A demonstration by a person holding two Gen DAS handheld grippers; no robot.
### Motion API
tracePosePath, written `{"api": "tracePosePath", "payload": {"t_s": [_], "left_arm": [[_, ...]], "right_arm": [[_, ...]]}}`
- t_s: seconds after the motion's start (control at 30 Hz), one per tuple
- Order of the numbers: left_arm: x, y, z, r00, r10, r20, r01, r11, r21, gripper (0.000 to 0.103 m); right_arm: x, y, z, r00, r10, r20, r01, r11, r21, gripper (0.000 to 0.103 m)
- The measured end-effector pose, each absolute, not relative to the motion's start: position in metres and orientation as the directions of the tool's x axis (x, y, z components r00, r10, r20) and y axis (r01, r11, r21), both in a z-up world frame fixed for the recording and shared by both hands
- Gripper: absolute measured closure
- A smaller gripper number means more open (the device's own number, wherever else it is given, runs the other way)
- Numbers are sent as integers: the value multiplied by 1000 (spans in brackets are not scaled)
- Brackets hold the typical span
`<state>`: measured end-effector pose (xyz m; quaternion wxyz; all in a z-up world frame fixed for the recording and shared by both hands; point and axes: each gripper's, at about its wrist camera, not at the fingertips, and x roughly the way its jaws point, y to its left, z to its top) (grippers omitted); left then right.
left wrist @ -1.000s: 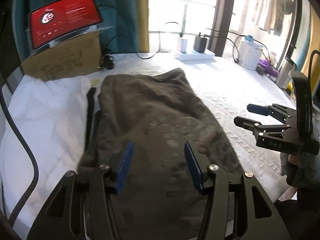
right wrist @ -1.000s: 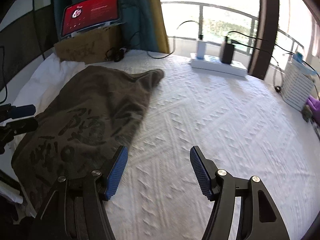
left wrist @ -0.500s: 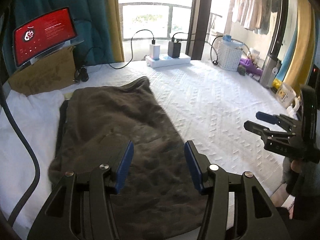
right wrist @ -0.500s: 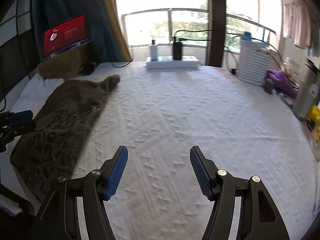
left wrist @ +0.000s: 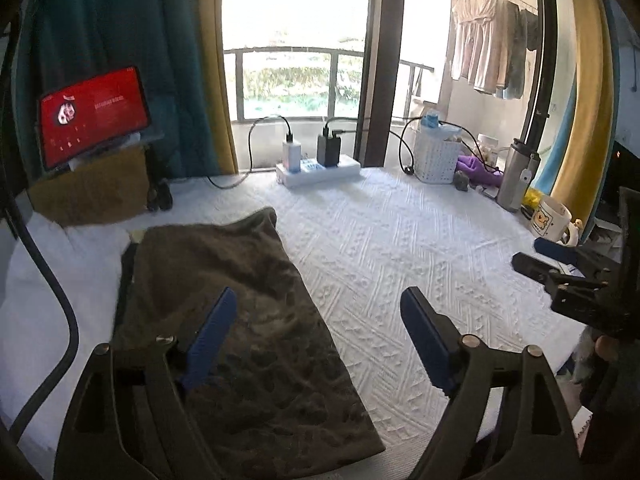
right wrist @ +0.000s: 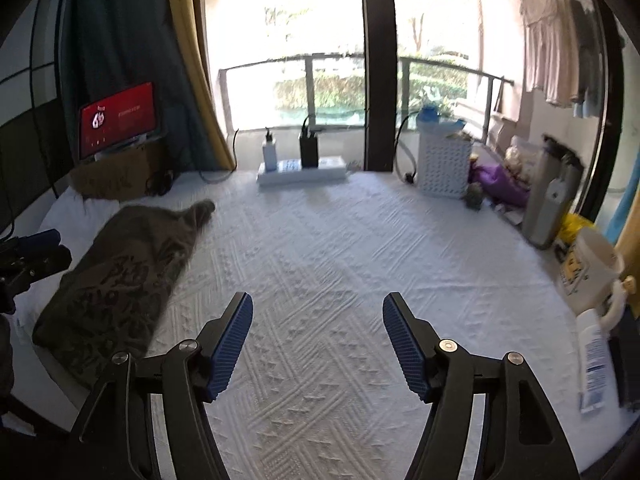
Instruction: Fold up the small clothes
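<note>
In the left wrist view, the left gripper [left wrist: 316,336] fills the bottom of the frame with its black arms and blue ribbed pads; its jaws have just been opening and now stand wide apart, with nothing pressed between them. Under its left pad, in the lower left of the frame, lies the dark brown-grey folded garment with a faint printed pattern [left wrist: 240,320], flat on the white textured bedspread [left wrist: 400,248], and its far end reaches up toward the middle of the frame. To the left of the garment lies a white cloth [left wrist: 48,280]. At the right edge of this view the right gripper [left wrist: 532,254] is seen from the side, above the edge of the bedspread, with its pads apart and empty. In the right wrist view the right gripper [right wrist: 318,340] sits at the bottom centre, with jaws moderately open over bare bedspread [right wrist: 340,248] and holding nothing; the garment [right wrist: 120,276] is at the lower left, well apart from it. Further back, at the right edge, stands a white mug with a cartoon print [left wrist: 550,218] beside a grey metal bottle [left wrist: 516,178]. At the far centre a white power strip with two chargers [left wrist: 320,168] rests before the window, with a white perforated basket [left wrist: 436,156] to its right. In the upper left a red-lit tablet screen [left wrist: 94,114] stands on a brown cardboard box [left wrist: 88,192].
</note>
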<state>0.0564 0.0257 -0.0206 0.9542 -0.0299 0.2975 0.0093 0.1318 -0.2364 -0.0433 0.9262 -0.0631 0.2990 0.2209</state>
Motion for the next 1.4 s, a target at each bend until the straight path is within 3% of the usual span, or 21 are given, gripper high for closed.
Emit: {"api": "tracePosePath", "payload": {"t_s": [0.2,0.43,0.67,0.83,1.4], "left_arm": [[43,25,-1,865,-10,-501,-29,997,-69,18],[29,17,22,914,14,-407,-25,999,-21,6],[10,8,44,947,47,-319,-44,999,17,5],[-1,7,60,962,64,-266,-59,998,26,2],[-49,32,84,980,188,-64,-188,982,4,1]], "right_arm": [[111,-242,-14,769,373,-519,-446,895,-18,28],[93,-246,17,808,371,-458,-442,895,-54,25],[74,-256,47,852,355,-386,-412,908,-74,20],[60,-260,61,891,311,-331,-360,928,-97,10],[19,-252,106,938,262,-227,-290,952,-99,7]]}}
